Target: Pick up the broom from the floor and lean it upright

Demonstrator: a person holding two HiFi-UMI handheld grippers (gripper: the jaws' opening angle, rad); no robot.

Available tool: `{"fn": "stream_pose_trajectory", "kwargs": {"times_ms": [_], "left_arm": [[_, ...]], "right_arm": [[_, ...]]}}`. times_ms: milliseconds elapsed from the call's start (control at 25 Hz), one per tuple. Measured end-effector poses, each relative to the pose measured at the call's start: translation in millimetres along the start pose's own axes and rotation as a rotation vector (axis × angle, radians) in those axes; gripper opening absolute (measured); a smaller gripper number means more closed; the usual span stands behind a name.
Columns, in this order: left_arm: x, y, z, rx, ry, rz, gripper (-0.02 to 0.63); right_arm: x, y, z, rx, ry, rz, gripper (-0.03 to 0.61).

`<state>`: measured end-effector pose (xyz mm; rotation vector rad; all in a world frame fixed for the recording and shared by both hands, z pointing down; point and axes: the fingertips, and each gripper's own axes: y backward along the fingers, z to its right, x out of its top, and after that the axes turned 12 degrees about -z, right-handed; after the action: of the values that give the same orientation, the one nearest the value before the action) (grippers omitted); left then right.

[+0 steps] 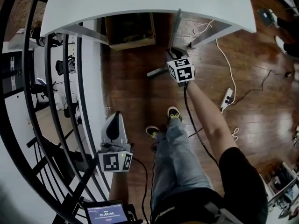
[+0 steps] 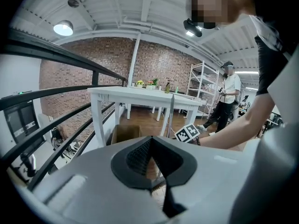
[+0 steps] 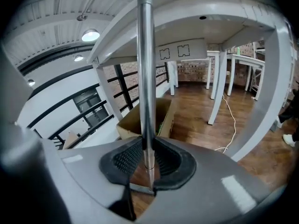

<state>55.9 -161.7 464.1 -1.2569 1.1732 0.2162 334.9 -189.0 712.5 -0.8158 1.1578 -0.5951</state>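
Here, right tool (image 3: 148, 164) clamped on broom handle (image 3: 145, 78) (upright, by white table (image 3: 224, 13)), left tool (image 2: 154, 171) closed, empty, well apart

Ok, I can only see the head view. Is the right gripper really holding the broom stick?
Observer: Yes. In the right gripper view, the right gripper has its fingers closed on the broom pole.
Operator: And is the left one holding something?
Observer: No. The left gripper has its fingers together with nothing between them.
Operator: Is anyone else in the room?
Observer: Yes. The left gripper view shows another person standing by white shelves.
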Motion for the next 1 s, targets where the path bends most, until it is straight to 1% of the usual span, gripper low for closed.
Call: {"fn": "stream_pose_trajectory", "kwargs": {"times_ms": [160,440,560,720,1000], "left_arm": [[-1.7,-3.4,2.6,0.004,0.006,-0.012,0.019],[4.4,-4.5,-1.2,0.014,0.007,-0.001,0.018],[4.1,-3.7,-3.2,0.019,0.011,0.002,0.018],[0.6,-1.1,-5.2,0.030,0.021,-0.008,0.018],[2.4,0.7,-0.8,0.021,0.011,-0.003,0.018]], "right_arm": [[0.9,-4.2,5.4,0.003,0.009,-0.016,0.083],[1.8,-6.8,6.8,0.004,-0.003,0.000,0.089],[4.8,-6.2,1.5,0.033,0.011,0.011,0.166],[6.3,-3.5,-2.4,0.046,0.013,0.027,0.175],[15.4,8.6,2.2,0.014,0.052,0.067,0.176]]}}
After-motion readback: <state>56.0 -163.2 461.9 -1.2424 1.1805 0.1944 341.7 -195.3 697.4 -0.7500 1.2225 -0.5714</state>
